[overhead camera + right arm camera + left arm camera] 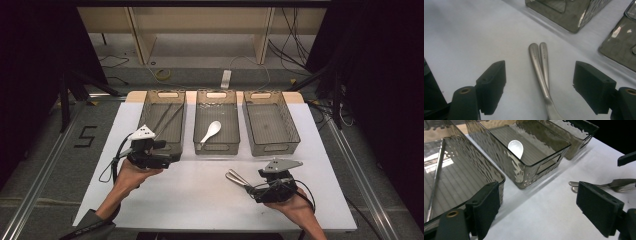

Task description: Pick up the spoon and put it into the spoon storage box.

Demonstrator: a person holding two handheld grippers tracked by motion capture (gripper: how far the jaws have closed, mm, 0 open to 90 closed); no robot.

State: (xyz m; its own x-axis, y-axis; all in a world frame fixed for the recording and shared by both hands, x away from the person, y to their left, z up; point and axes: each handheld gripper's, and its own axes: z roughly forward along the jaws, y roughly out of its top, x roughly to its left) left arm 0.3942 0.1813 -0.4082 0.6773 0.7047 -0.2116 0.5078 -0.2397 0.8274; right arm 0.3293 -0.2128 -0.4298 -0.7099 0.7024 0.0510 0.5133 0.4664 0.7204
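Observation:
Two metal utensils (237, 177) lie side by side on the white table (200, 200), handles pointing left. My right gripper (251, 188) is open around them: in the right gripper view the handles (539, 58) run up between its jaws (540, 75), and neither pad touches them. My left gripper (173, 157) is open and holds nothing, at the front right corner of the left bin (150, 107). In the left gripper view its jaws (537, 196) frame bare table, with the utensils (604, 184) farther off. A white spoon (211, 132) lies in the middle bin (197, 125).
Three smoky clear bins stand in a row at the back of the table. The left one holds thin metal chopsticks (436, 177), and the right bin (292, 125) holds nothing. Cables and a shelf frame lie on the floor beyond the table.

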